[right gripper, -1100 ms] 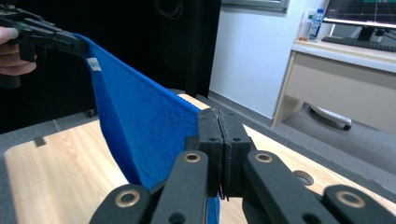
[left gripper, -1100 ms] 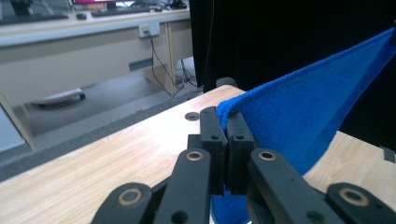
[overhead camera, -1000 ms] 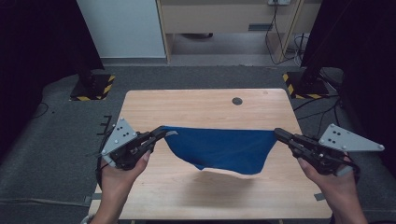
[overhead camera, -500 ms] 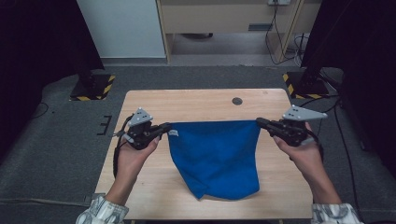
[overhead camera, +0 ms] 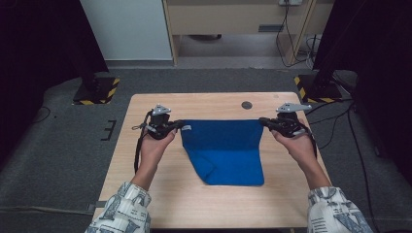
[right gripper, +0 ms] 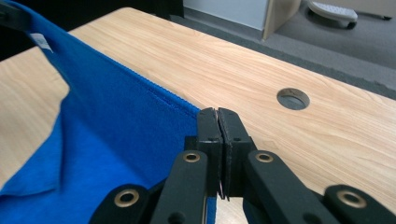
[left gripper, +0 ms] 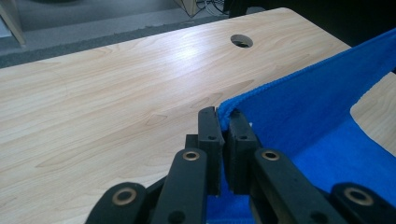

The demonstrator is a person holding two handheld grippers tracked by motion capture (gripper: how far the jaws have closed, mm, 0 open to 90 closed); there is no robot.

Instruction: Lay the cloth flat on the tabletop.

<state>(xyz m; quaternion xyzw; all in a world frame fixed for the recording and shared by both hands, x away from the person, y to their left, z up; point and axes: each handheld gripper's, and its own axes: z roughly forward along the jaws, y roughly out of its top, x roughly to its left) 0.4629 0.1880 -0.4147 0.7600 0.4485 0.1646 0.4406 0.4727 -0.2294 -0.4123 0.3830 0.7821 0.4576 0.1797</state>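
**Two corners pinched, cloth stretched across the table**

Both of my grippers clamp the blue cloth (overhead camera: 224, 150) by its far corners: my left gripper (overhead camera: 178, 127) nips the corner beside the small white label (overhead camera: 187, 128), my right gripper (overhead camera: 263, 121) the opposite one. That far hem runs taut between them, raised off the wood, while the cloth's near part lies flat with one lower corner folded inward. Bare table (overhead camera: 145, 194) spreads wide to each side and toward me. Beyond the hem, the cable hole (overhead camera: 247, 105) sits near the far edge.
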